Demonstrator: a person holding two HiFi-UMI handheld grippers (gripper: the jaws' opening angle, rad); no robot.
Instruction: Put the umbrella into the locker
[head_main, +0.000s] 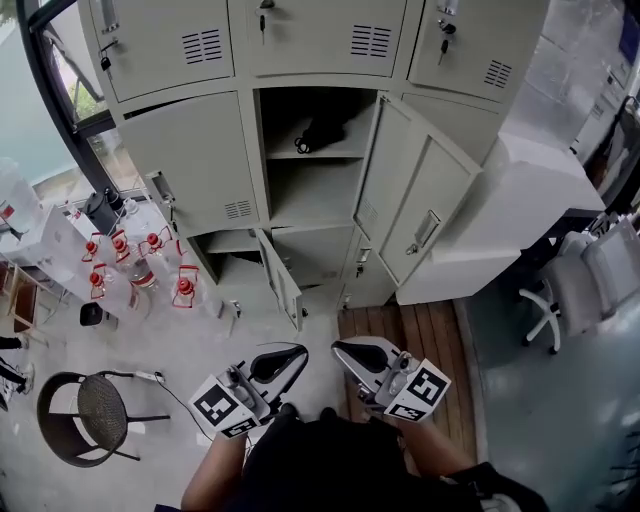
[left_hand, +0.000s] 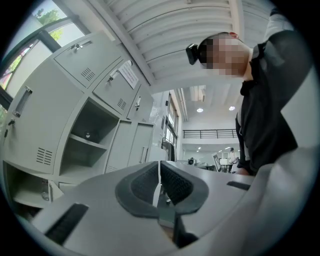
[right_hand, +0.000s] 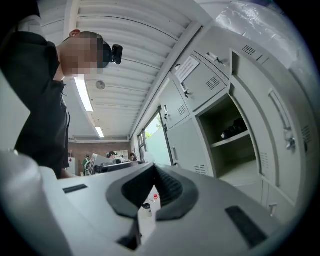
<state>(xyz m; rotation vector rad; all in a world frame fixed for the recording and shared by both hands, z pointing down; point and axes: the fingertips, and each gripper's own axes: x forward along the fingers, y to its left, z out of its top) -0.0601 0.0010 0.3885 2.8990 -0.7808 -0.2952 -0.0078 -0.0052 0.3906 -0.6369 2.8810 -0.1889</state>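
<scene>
A black folded umbrella (head_main: 322, 132) lies on the upper shelf of the open grey locker (head_main: 312, 190) in the middle column; in the right gripper view the umbrella (right_hand: 233, 128) shows as a dark bundle on that shelf. My left gripper (head_main: 290, 356) and right gripper (head_main: 348, 352) are held low, close to the person's body and well back from the locker. Both are shut with nothing between the pads. In the left gripper view my left gripper (left_hand: 159, 170) has its jaws pressed together. In the right gripper view my right gripper (right_hand: 153, 172) has its jaw tips meeting.
The tall locker door (head_main: 410, 205) stands swung out to the right, and a small lower door (head_main: 282, 282) hangs open. Several red-capped bottles (head_main: 125, 262) stand on the floor at left, near a round dark stool (head_main: 88, 410). White office chairs (head_main: 585, 285) are at right.
</scene>
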